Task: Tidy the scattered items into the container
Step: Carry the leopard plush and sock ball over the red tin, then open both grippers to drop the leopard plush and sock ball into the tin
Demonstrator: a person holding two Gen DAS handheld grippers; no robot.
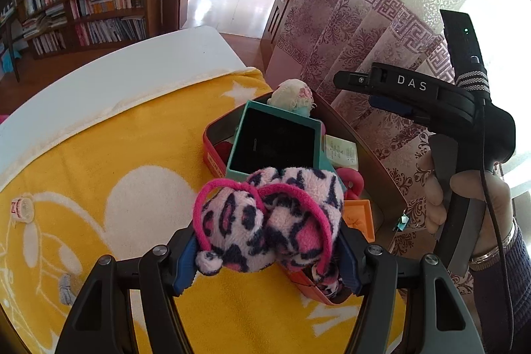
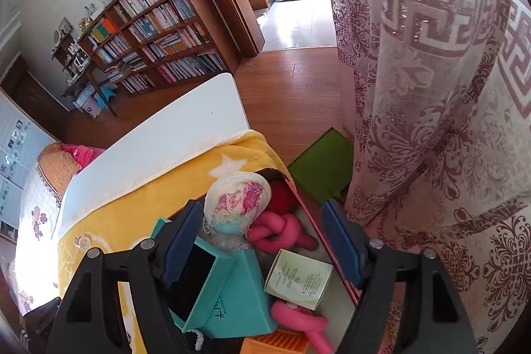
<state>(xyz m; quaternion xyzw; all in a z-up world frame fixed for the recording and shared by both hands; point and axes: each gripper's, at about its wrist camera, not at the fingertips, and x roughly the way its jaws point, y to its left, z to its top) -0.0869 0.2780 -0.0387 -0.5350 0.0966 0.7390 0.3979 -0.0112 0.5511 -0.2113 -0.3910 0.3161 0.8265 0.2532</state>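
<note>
The left gripper point(image 1: 265, 257) is clenched on a fluffy pink plush piece with dark leopard spots and a bright pink elastic loop point(image 1: 268, 218), its blue pads sunk into the pile at three and nine o'clock. It looks light, soft and squashy, unlikely to slip or break; the thick middle seems the surest hold, since the loop would stretch. It hangs over the near edge of the red rectangular tin container point(image 1: 212, 151), already crowded with a teal open box point(image 1: 275, 141). At two o'clock the right gripper point(image 2: 262, 244) stands released above the tin, nothing pressed between its pads.
</note>
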